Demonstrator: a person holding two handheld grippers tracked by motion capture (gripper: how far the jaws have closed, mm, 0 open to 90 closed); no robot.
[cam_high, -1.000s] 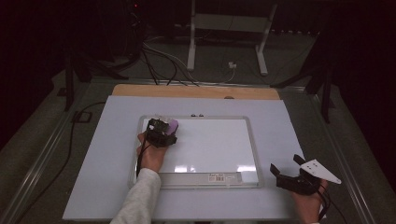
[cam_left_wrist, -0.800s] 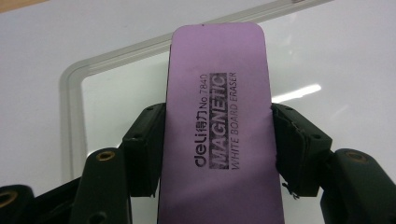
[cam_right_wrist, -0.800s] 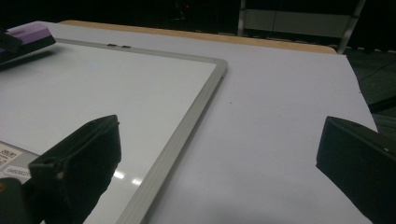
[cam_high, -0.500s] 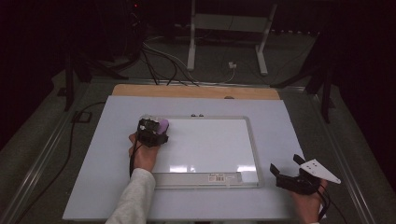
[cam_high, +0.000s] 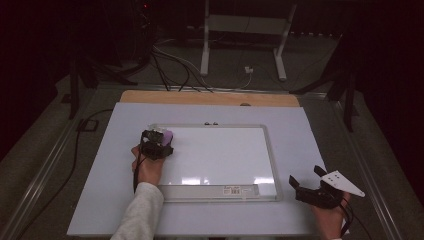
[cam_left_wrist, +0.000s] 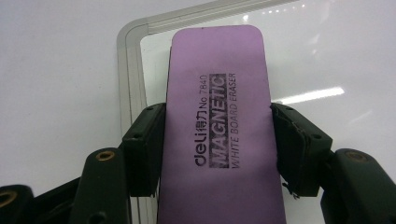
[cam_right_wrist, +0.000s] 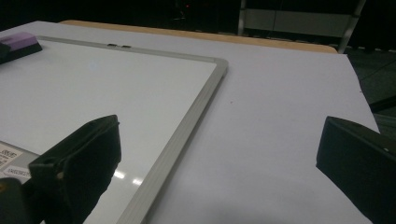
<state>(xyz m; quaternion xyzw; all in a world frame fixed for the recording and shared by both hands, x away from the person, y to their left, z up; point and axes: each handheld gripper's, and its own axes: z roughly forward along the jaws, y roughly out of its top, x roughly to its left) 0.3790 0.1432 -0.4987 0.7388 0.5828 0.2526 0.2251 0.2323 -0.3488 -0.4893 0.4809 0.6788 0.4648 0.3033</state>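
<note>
While the large pale lavender-white table sheet carries everything, work centres on the rectangular silver-framed whiteboard lying flat on it, long side toward the person. Board surface reads clean in the high view; no marks visible, though glare near the lower edge could hide faint ones.

Left gripper sits at the board's far left corner. In the left gripper view its jaws are clamped on the long sides of the flat purple rectangular magnetic whiteboard eraser, which points toward the rounded frame corner. Eraser lies face-down over the white surface, just inside the frame; whether the felt presses on the board or rides just above it cannot be told.

Right gripper rests off the board, near its lower right corner, on the table sheet. Jaws stand wide apart with nothing between them, as the right gripper view shows; it looks idle.

Judgement: wiping step in hand, at the end of a stroke in the corner. Next move calls for keeping the eraser flat, holding the grip firm, and sweeping back along the surface without catching the frame.
</note>
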